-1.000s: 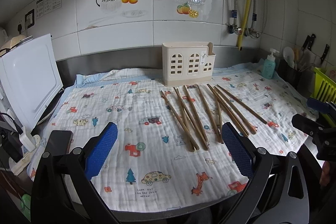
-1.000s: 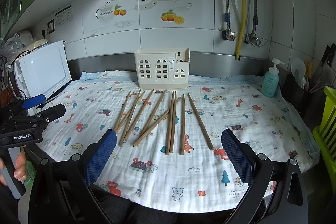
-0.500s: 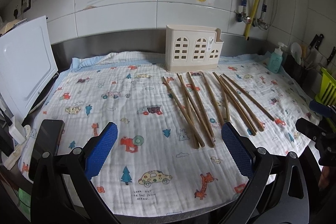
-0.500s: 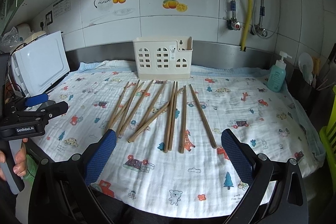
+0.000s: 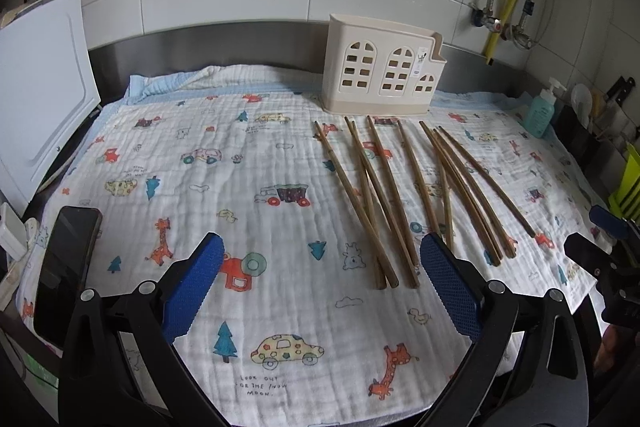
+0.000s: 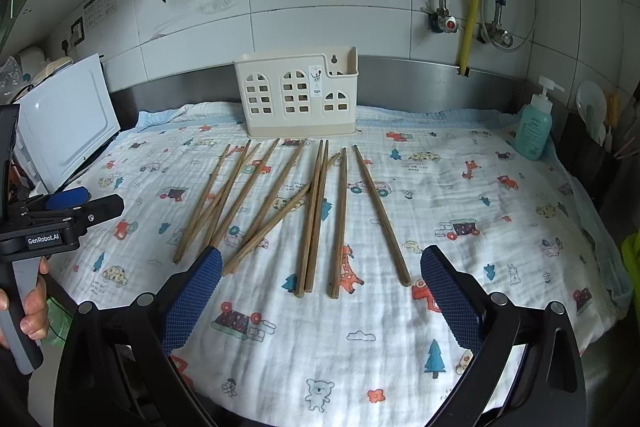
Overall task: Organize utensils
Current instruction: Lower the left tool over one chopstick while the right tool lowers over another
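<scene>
Looking through the left wrist view first: the left tongs (image 5: 320, 269) are spread wide with nothing between the blue pads (image 5: 192, 287), hanging low over the cartoon-print cloth (image 5: 200, 155) that covers the surface. The chopsticks (image 5: 400, 195) lie loose right of centre, fanned out and crossing each other, and the near ends of a few sit just beside the right-hand pad. The cream holder (image 5: 380, 75) stands upright at the back of the cloth, upper middle of the frame, just past the far tips. A dark phone (image 5: 66, 267) lies at the lower left edge of the cloth, so I'd keep clear of that.

Right wrist view: the right tongs (image 6: 320, 287) are spread too and empty, and the near ends of the chopsticks (image 6: 312, 211) point right into the gap. Same holder (image 6: 296, 99) sits upper centre, and the green soap bottle (image 6: 532, 131) is off at the right. The left tongs' handle, with a hand (image 6: 28, 311) on it, shows at the left edge.

Nothing's picked up yet, I reckon. If it were me, I'd start with the outermost stick on the right, since it lies apart from the others, and pinch it near the middle so it doesn't tip. The crossed ones on the left will probably drag their neighbours if grabbed first. Then go in from above the holder's open top, tip down.
</scene>
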A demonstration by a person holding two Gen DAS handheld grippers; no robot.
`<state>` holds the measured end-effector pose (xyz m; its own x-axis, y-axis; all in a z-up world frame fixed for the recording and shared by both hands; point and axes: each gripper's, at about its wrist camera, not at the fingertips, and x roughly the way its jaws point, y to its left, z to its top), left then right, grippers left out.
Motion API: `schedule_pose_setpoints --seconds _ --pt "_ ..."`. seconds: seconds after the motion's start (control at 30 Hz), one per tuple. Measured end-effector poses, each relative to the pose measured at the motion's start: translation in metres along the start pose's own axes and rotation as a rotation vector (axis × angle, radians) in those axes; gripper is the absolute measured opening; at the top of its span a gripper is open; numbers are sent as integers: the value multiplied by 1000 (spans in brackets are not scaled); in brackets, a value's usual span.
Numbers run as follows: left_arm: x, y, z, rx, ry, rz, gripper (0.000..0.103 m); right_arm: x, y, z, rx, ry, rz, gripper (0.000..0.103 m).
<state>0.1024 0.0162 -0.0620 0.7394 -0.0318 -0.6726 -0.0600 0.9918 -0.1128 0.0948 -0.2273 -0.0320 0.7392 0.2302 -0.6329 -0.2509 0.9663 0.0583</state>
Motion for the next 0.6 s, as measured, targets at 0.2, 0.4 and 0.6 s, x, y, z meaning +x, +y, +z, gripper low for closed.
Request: schedule_pose_setpoints --seconds 0.2,0.4,0.6 --pt "16 -3 2 -20 32 1 96 13 -14 1 25 19 -9 96" --pt "35 -8 2 -41 70 3 90 25 -24 1 31 38 -21 95" --pt "55 -10 5 -71 112 -8 69 39 -33 1 55 64 -13 86"
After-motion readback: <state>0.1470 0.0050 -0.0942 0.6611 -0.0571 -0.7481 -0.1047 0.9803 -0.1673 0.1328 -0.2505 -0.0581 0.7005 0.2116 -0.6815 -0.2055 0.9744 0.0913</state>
